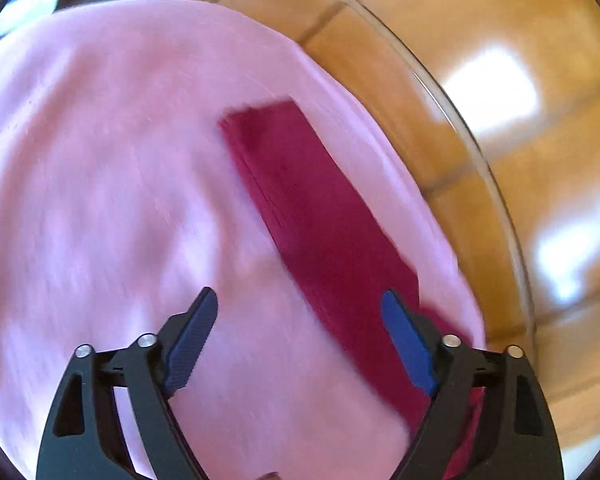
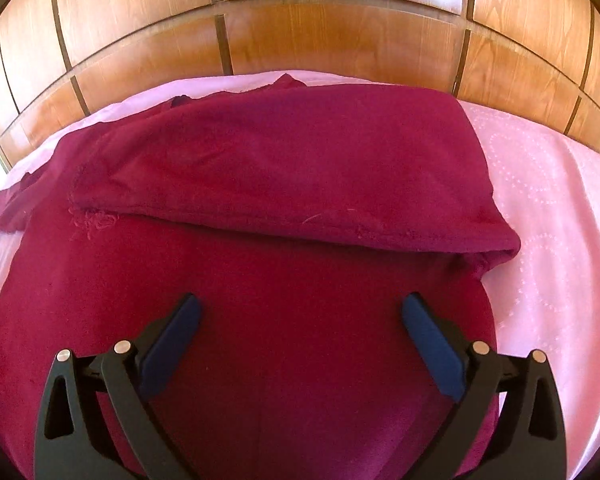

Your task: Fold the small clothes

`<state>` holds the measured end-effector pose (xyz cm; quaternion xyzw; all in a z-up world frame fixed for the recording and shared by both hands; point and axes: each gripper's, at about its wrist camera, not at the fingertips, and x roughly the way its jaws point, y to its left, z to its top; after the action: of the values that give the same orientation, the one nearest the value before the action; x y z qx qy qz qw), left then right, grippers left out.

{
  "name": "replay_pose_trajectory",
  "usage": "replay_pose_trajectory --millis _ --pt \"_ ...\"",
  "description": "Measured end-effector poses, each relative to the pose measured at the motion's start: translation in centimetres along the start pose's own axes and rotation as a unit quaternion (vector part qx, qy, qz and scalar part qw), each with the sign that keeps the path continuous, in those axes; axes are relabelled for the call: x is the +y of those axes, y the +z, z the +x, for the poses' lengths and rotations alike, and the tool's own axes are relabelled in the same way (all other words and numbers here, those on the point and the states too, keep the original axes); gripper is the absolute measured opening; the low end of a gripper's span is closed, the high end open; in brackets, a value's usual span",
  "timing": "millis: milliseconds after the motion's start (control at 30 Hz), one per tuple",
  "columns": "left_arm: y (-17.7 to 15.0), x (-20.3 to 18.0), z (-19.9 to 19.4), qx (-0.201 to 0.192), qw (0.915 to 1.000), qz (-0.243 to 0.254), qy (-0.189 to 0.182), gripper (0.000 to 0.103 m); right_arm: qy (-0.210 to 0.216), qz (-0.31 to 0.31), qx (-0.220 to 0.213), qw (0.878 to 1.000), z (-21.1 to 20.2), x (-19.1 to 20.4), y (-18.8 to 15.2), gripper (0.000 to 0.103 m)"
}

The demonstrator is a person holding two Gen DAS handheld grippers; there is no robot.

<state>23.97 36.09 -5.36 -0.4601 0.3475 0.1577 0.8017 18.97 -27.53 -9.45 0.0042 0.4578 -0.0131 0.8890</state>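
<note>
In the left wrist view, the left gripper hangs over the pink sheet with its jaws standing wide and nothing between them; the picture is smeared with motion. A long strip of the dark red garment runs from the far middle toward the near right, lying flat on the sheet and passing under the right-hand finger. Beyond the sheet's right edge is the glossy wooden panelling. In the right wrist view, the right gripper is also spread fully, empty, poised over the near part of the dark red garment. Here the work done shows best: the far part of the cloth has been laid over in a thick fold whose edge runs across the middle, left to right, while a loose end trails off at the far left. The pink sheet lies bare on the right, the wooden panelling behind. By this look, one fold is made; the trailing end and at least one more fold appear left.
</note>
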Motion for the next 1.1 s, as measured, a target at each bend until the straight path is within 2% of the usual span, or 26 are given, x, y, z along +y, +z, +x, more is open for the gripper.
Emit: replay_pose_trajectory --millis 133,167,300,333,367,400,467,600,733,800,833,900,967,1100 --pt "2.5 0.9 1.8 0.002 0.9993 -0.036 0.003 0.063 -0.002 -0.001 0.000 1.000 -0.2 0.0 0.0 0.101" --pt "3.1 1.0 2.4 0.001 0.9992 -0.039 0.002 0.055 -0.002 -0.001 0.000 1.000 -0.2 0.0 0.0 0.101" --pt "4.9 1.6 3.7 -0.014 0.9984 -0.054 0.014 0.054 -0.006 -0.004 0.000 1.000 -0.3 0.1 -0.1 0.101" --pt "5.3 1.7 3.8 -0.015 0.9984 -0.053 0.015 0.050 -0.006 -0.004 0.000 1.000 -0.3 0.1 -0.1 0.101" --pt "5.7 1.3 4.0 -0.007 0.9989 -0.039 0.025 0.029 -0.006 -0.004 0.000 1.000 -0.2 0.1 -0.1 0.101" --pt "6.0 1.1 4.1 -0.003 0.9991 -0.027 0.032 0.014 -0.006 -0.003 0.000 1.000 -0.2 0.1 -0.1 0.101" --pt "5.9 0.5 3.3 -0.013 0.9995 -0.001 0.029 0.010 -0.004 -0.002 0.000 1.000 -0.2 0.0 -0.1 0.101" --pt "3.6 -3.9 0.3 -0.044 0.9957 0.081 -0.010 0.008 -0.003 -0.002 -0.001 1.000 -0.2 0.0 -0.1 0.101" --pt "-1.7 -10.5 -2.8 -0.057 0.9775 0.190 -0.070 0.008 -0.003 -0.002 -0.001 1.000 -0.1 0.0 -0.1 0.101" --pt "-4.6 -13.1 -3.3 -0.047 0.9672 0.230 -0.098 0.008 -0.002 -0.001 -0.002 1.000 -0.1 0.0 -0.1 0.101" --pt "-6.7 -14.8 -3.4 -0.041 0.9591 0.258 -0.108 0.008 -0.001 0.000 -0.002 1.000 -0.1 0.0 -0.1 0.101" --pt "-10.9 -17.6 -3.1 -0.025 0.9419 0.312 -0.121 0.008 -0.001 0.000 -0.003 1.000 -0.2 -0.1 -0.1 0.101" --pt "-14.2 -19.3 -2.1 0.000 0.9289 0.348 -0.127 0.008 0.000 0.000 -0.003 1.000 -0.2 -0.1 -0.1 0.101" --pt "-19.9 -21.8 1.2 0.065 0.9111 0.389 -0.119 0.008 0.004 0.003 -0.004 1.000 -0.3 -0.2 -0.1 0.101"
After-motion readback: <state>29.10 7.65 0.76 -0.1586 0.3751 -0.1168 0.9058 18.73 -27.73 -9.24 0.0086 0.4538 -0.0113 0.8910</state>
